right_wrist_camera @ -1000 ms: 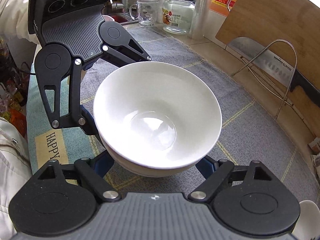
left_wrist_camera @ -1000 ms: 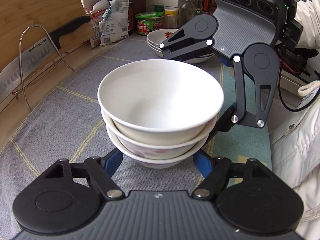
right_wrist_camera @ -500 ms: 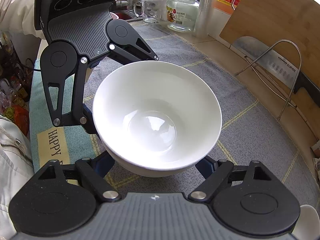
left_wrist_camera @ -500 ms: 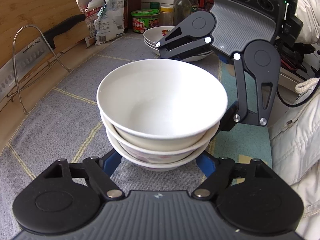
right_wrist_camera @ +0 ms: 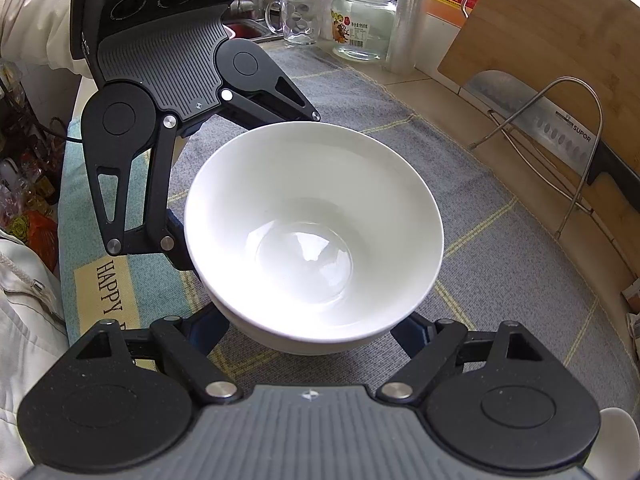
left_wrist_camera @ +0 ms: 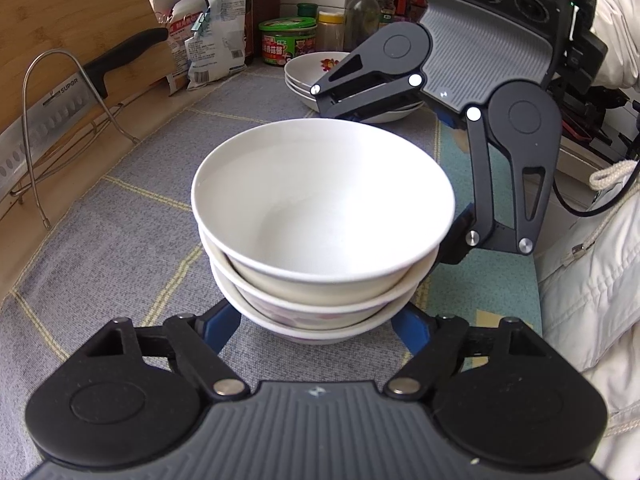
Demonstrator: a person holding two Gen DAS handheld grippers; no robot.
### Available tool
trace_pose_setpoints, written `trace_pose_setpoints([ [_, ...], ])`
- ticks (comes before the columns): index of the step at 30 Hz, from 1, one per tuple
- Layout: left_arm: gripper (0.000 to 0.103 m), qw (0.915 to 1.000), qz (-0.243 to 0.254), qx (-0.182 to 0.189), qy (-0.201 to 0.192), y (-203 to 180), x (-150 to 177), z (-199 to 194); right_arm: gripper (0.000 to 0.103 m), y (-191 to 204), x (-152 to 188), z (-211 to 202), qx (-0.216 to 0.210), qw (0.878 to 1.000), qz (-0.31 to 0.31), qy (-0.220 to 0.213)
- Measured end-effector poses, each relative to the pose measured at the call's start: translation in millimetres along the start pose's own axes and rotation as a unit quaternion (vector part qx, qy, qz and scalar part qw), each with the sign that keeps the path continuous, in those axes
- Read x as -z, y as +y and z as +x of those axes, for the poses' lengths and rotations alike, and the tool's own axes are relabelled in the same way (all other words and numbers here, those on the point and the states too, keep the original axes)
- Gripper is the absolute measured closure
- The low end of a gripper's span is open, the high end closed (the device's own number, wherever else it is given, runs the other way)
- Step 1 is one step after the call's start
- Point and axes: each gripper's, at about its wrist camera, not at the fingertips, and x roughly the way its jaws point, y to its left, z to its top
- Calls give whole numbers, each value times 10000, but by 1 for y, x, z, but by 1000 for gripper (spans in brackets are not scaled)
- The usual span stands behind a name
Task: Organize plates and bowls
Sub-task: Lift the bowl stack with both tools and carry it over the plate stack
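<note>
A stack of three white bowls [left_wrist_camera: 320, 240] stands near the middle of a grey woven mat [left_wrist_camera: 120, 240] on the counter [left_wrist_camera: 160, 120]. Two hand-held tools face each other across it. The left tool [left_wrist_camera: 316, 320] has its blue-tipped fingers spread wide to either side of the bottom bowl; whether they touch it I cannot tell. The right tool [right_wrist_camera: 312, 332] comes from the opposite side, its fingers equally wide apart and low beside the base. This looks like cradling the whole stack from both sides, so it can be moved as one without toppling.

Far behind the bowls, a pile of shallow plates [left_wrist_camera: 316, 68] sits near jars and bottles, which is probably where like goes with like. To the left a cleaver [left_wrist_camera: 60, 108] rests in a wire rack [left_wrist_camera: 36, 80] against a wooden cutting board [left_wrist_camera: 80, 12], well apart from the stack.
</note>
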Motion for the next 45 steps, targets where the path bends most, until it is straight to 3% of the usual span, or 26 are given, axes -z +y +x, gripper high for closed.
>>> trace_pose_setpoints([
  [25,22,9997,-99,-189,97,-14,-17,-1,13,-2,4,-18,-61,9999,-86,-72],
  [45,22,9997,48,-237,40,-43,-88,34,13,-37,47,-80,47,9997,-122,-203],
])
